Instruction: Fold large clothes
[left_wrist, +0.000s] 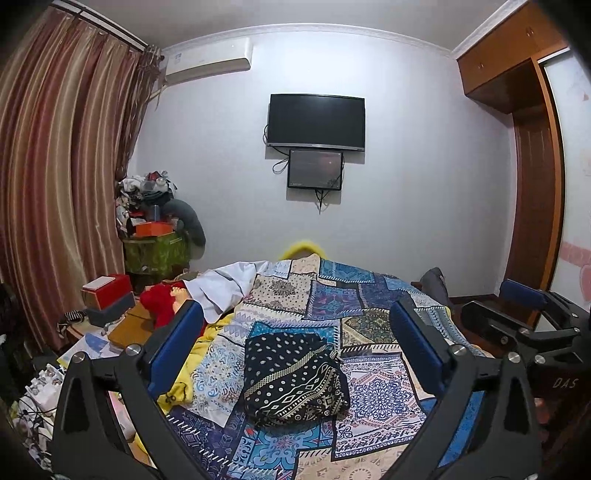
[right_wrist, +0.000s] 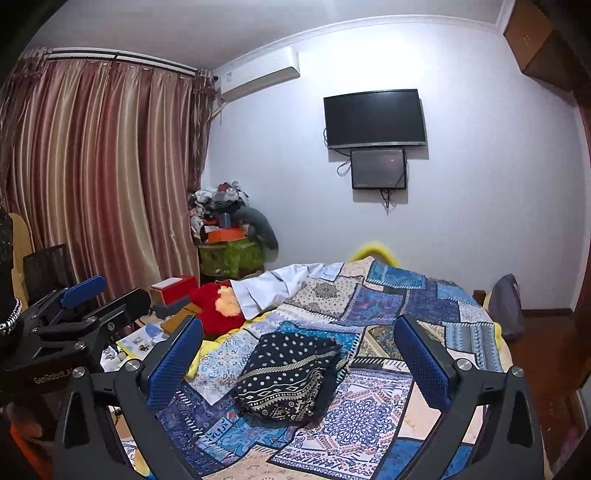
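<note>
A black garment with white dots and a patterned band (left_wrist: 291, 376) lies folded into a thick square on the patchwork bedspread (left_wrist: 373, 402). My left gripper (left_wrist: 295, 325) hovers over the bed, open wide, with the folded garment lying apart beyond its blue pads. In the right wrist view the same garment (right_wrist: 291, 376) rests on the bedspread (right_wrist: 369, 410) ahead of my right gripper (right_wrist: 299, 339), which is open too and holds nothing. Each gripper shows at the edge of the other's view: the right one (left_wrist: 524, 306) at the right, the left one (right_wrist: 85, 295) at the left.
A white cloth (left_wrist: 225, 284) and a red plush toy (left_wrist: 162, 302) lie at the bed's far left. Boxes and papers (left_wrist: 107, 295) crowd a side table by the curtain (left_wrist: 59, 177). A clothes pile (left_wrist: 155, 206), a wall TV (left_wrist: 316, 122) and a wardrobe (left_wrist: 532, 184) stand around.
</note>
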